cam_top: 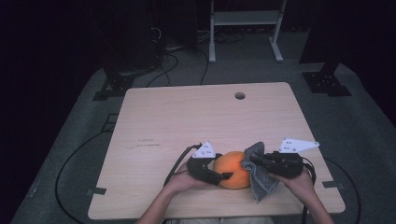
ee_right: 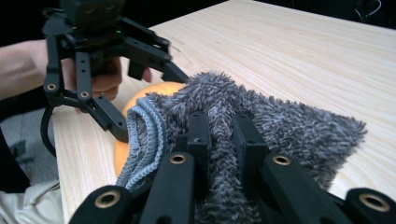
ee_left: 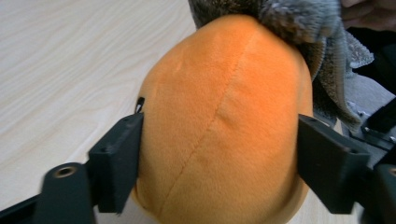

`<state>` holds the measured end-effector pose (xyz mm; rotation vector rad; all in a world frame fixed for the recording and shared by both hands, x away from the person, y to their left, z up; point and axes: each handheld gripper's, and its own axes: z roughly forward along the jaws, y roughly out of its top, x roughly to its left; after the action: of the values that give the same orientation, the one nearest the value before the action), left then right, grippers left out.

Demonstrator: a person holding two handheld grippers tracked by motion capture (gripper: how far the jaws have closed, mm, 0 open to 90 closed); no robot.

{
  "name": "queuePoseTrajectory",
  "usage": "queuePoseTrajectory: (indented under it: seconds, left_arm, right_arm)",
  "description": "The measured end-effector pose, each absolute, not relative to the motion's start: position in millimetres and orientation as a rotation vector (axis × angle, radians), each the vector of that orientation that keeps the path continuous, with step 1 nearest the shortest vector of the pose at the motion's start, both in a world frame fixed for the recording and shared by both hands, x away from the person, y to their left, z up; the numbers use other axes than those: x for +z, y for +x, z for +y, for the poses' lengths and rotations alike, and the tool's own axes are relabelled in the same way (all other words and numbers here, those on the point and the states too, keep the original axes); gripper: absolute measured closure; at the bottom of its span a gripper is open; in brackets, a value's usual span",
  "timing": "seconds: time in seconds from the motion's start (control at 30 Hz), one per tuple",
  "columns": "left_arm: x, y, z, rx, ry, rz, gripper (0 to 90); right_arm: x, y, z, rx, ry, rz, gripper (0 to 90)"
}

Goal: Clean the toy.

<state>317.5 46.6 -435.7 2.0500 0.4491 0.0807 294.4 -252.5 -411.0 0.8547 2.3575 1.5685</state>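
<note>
The table point(cam_top: 187, 121) is a pale wood top with a small round hole point(cam_top: 240, 95) near its far edge, standing on grey floor with black cables looping round it. A white frame point(cam_top: 245, 28) stands on the floor beyond the far edge.

All the work sits near the table's near edge, a little right of the middle. There the orange plush ball point(cam_top: 233, 169) rests on the wood, a stitched seam running down its side in the left gripper view point(ee_left: 219, 121).

The cloth point(cam_top: 259, 173), grey and shaggy, lies against the ball's right side and over its top, with a fold hanging down toward the near edge. In the right gripper view point(ee_right: 261, 126) its ribbed blue-grey hem curls at the left, touching the ball.

The left gripper point(cam_top: 223, 176) comes in from the left, held by the person's left hand point(cam_top: 183, 181). Its jaws stand either side of the ball; the left pad touches the plush, and the right pad looks to meet it too, so it grips the ball.

The right gripper point(cam_top: 254, 161) comes in from the right in the right hand point(cam_top: 295, 179). Its jaws are pressed together on the cloth point(ee_right: 219, 154), pinching the pile between them, just beside the ball's upper right.
</note>
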Motion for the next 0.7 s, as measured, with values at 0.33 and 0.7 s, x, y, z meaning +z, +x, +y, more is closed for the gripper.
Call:
queuePoseTrajectory:
  seconds: [0.33, 0.7]
  left_arm:
    - [-413, 308, 50, 0.210, 2.065, 0.440, 30.0]
    - [-414, 305, 49, 0.184, 2.085, 0.422, 21.6]
  right_arm:
    - [-394, 289, -277, 1.625, 0.933, 2.219, 79.0]
    - [-397, 281, -209, 1.540, 0.735, 2.363, 79.1]
